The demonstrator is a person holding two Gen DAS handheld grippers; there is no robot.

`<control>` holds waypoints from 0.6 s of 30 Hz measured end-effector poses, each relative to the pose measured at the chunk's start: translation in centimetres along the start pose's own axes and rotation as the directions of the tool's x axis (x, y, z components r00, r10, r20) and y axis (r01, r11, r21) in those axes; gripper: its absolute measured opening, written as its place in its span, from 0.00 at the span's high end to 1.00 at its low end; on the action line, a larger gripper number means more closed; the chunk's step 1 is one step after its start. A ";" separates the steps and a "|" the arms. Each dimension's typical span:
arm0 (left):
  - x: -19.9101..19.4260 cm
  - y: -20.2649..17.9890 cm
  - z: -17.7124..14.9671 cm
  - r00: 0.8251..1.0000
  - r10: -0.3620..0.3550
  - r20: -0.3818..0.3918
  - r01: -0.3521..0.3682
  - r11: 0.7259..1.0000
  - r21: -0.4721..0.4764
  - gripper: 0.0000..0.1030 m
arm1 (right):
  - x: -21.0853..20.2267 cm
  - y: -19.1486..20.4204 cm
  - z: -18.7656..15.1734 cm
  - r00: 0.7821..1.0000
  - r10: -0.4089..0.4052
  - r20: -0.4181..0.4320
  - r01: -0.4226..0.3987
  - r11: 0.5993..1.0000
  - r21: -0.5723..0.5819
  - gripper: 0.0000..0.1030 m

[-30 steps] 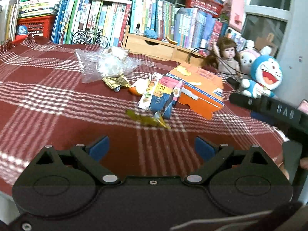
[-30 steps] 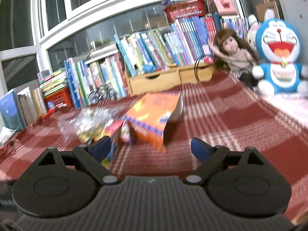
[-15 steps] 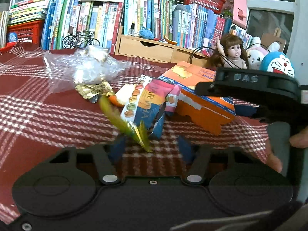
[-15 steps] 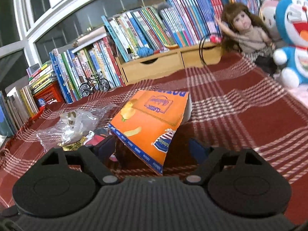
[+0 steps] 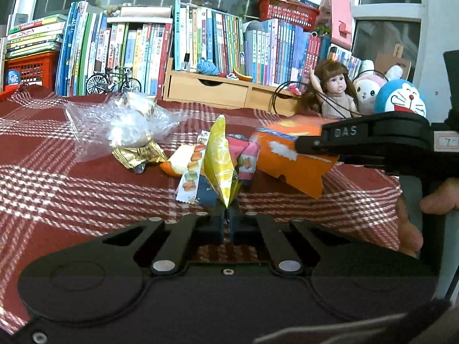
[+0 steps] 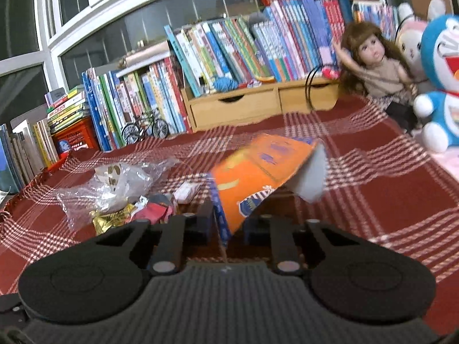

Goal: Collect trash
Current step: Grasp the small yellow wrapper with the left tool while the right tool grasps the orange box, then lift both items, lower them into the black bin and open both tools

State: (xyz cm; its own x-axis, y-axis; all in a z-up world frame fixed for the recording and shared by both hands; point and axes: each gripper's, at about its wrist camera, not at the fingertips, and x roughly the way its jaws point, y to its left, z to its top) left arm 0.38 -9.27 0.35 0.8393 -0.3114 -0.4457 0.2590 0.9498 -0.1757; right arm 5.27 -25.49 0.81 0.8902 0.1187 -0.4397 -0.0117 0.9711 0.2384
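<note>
Books (image 5: 200, 43) line the window wall behind a table (image 5: 57, 195) spread with a red plaid cloth, dolls and plush toys at its far right. Among the scattered trash, an orange cardboard box (image 6: 258, 177) tilts up off the cloth, its lower edge between the closing jaws of the right tool (image 6: 226, 226). A crumpled clear plastic bag (image 5: 126, 123) lies to the left beside a gold wrapper (image 5: 137, 154). The left tool (image 5: 226, 225) is clenched on a yellow wrapper (image 5: 219, 163), which stands upright before a macaron-printed packet (image 5: 192, 175).
</note>
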 end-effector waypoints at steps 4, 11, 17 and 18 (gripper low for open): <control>-0.9 0.2 0.3 1.000 -0.003 0.014 0.003 1.000 -0.001 0.98 | -1.3 0.0 0.3 1.000 -0.011 0.024 0.012 1.000 -0.021 0.88; -2.8 0.4 0.5 0.999 -0.011 0.035 0.011 1.000 0.000 0.98 | -4.2 0.0 0.5 0.998 -0.004 0.056 0.008 0.998 -0.064 0.93; -4.4 0.6 0.6 0.999 -0.009 0.045 0.008 1.000 0.014 0.98 | -6.3 1.0 -0.6 0.998 0.012 0.060 -0.005 0.992 -0.124 0.93; -4.7 0.7 0.6 0.999 -0.008 0.047 0.008 1.000 0.014 0.98 | -6.7 1.2 -0.8 0.998 0.012 0.061 -0.005 0.992 -0.125 0.93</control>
State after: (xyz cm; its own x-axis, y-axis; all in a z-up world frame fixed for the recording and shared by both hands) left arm -3.08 -7.15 2.89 0.8588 -0.3175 -0.4021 0.2720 0.9477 -0.1672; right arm -1.02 -25.00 3.34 0.9161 0.1178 -0.3833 -0.0726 0.9888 0.1304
